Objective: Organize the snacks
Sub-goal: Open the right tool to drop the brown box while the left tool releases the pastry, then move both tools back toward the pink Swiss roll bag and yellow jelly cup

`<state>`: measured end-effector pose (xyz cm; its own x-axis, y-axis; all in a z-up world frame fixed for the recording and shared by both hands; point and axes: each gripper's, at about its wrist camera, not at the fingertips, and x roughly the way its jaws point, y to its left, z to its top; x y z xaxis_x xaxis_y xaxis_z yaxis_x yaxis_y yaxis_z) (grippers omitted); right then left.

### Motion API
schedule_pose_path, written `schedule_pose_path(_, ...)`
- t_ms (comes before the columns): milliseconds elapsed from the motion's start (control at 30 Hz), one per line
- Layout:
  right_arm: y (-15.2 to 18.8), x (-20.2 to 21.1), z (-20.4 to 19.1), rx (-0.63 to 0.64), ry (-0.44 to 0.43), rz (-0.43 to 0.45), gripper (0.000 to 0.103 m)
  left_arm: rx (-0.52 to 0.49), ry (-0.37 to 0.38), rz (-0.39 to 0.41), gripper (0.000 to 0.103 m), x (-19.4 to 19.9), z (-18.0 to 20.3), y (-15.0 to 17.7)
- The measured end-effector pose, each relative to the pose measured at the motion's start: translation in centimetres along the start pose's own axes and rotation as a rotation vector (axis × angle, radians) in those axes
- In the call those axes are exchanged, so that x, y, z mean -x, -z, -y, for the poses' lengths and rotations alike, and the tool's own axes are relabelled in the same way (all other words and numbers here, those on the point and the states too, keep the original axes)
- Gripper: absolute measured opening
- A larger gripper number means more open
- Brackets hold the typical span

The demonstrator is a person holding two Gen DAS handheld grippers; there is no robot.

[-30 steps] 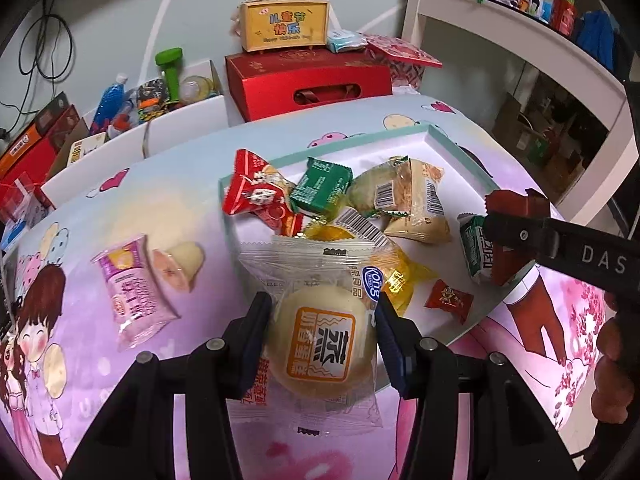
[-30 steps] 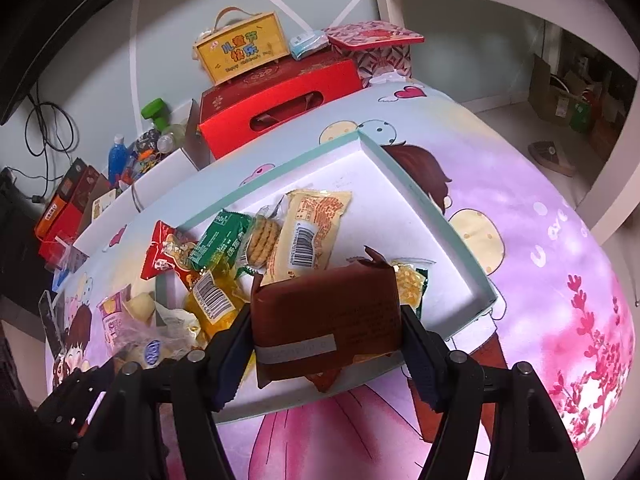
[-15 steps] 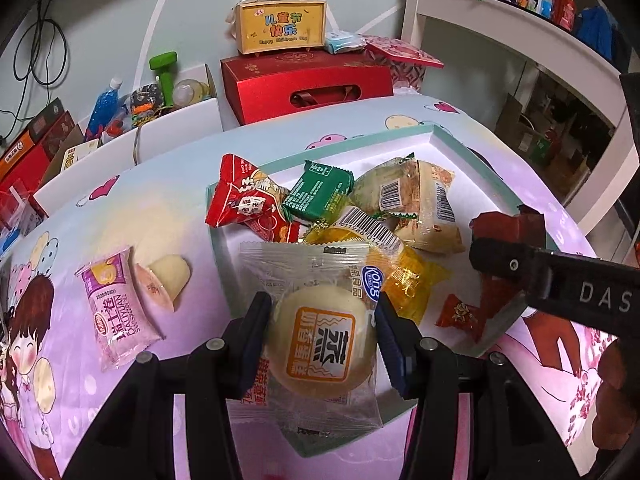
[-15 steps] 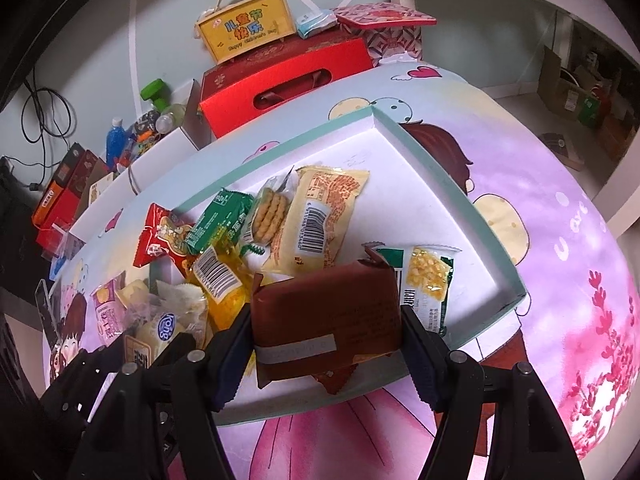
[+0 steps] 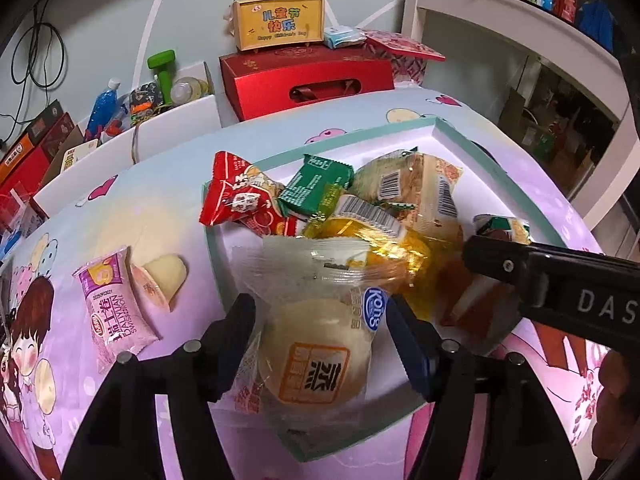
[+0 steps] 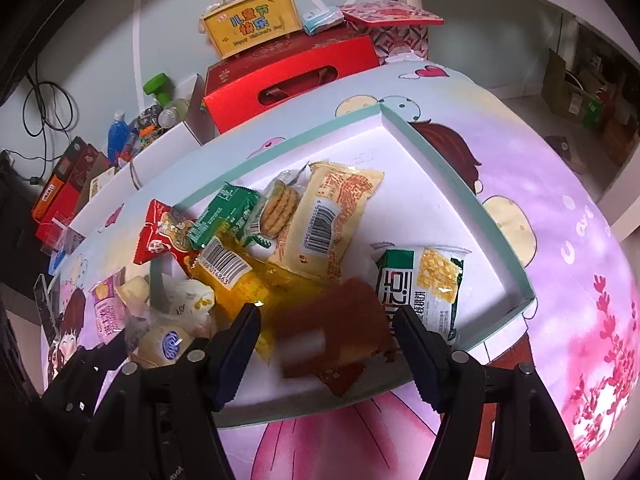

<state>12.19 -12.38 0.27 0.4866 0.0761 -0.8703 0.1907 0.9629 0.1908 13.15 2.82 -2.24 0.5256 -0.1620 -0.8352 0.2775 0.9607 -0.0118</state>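
both claws opened since 0.5 s ago | left claw (image 5: 320, 344) spread, bun pack (image 5: 316, 364) released | right claw (image 6: 326, 344) spread, brown pack (image 6: 332, 336) blurred, judged dropping into tray (image 6: 500, 240) below | two snacks judged deposited

A cartoon-printed table (image 5: 160, 208) carries a teal-rimmed tray (image 5: 496, 168). Just left of the tray lie a pink packet (image 5: 116, 312) and a jelly cup (image 5: 160, 280), touching each other.

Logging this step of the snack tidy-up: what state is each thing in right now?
Left hand-held gripper: open around the clear-wrapped round bun.
Right hand-held gripper: open; blurred brown packet between its fingers.
Teal-rimmed white tray: holding many snacks.
Pink wafer pack: outside tray, on tablecloth.
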Motion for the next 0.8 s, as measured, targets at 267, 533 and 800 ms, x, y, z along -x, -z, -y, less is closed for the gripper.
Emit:
schedule_pose_path(267, -0.1, 0.4, 0.0, 0.001, 0.005, 0.010, 0.074, 0.001, -0.011, 0.014, 0.071, 1.3, -0.1, -0.3)
schedule_pose_path(533, 0.0, 0.4, -0.1, 0.006, 0.012, 0.008, 0.074, 0.088, -0.040, 0.026, 0.075, 3.0, -2.5, -0.6)
schedule_pose_path(800, 0.2, 0.4, -1.8, 0.058, 0.010, 0.008, 0.074, 0.258, -0.082, 0.014, 0.075, 3.6, -6.4, 0.0)
